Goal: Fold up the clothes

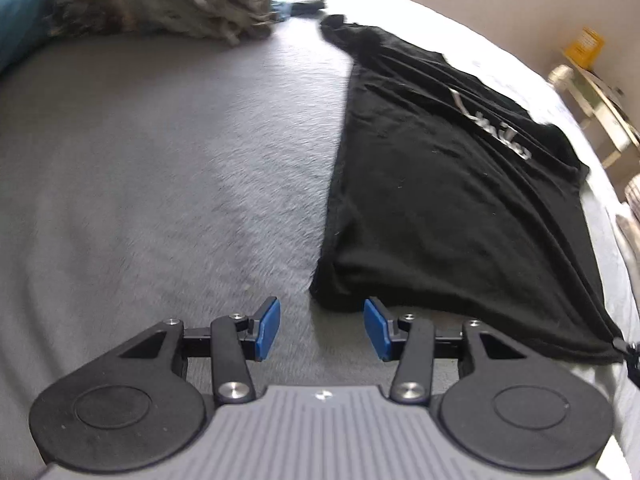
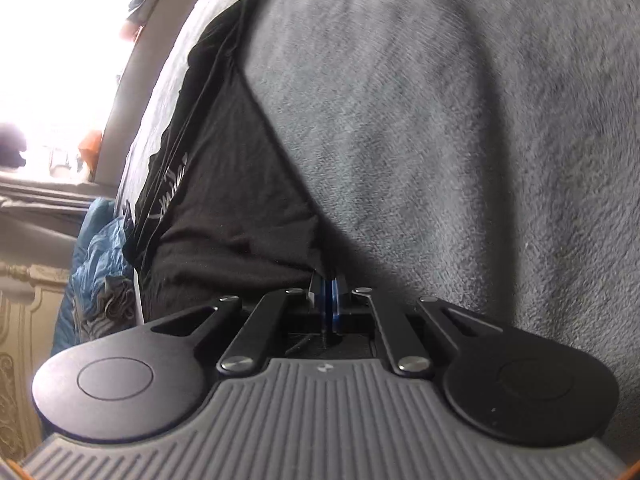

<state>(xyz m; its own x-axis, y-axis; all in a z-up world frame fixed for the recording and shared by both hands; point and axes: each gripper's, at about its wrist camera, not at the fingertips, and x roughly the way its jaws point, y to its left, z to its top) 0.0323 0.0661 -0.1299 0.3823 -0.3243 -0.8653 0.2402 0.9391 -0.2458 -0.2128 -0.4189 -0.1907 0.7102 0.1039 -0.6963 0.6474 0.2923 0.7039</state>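
Right hand-held gripper (image 2: 329,300) is clenched on a corner of the black T-shirt (image 2: 224,208), whose long axis runs toward 11 o'clock across the grey blanket (image 2: 460,140); left hand-held gripper (image 1: 322,328) hangs released beside its near corner.

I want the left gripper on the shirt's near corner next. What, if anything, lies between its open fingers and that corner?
Nothing visible. The left gripper is open over bare grey blanket, and the black shirt begins just beyond its fingertips. The right gripper is shut on the shirt's other corner.
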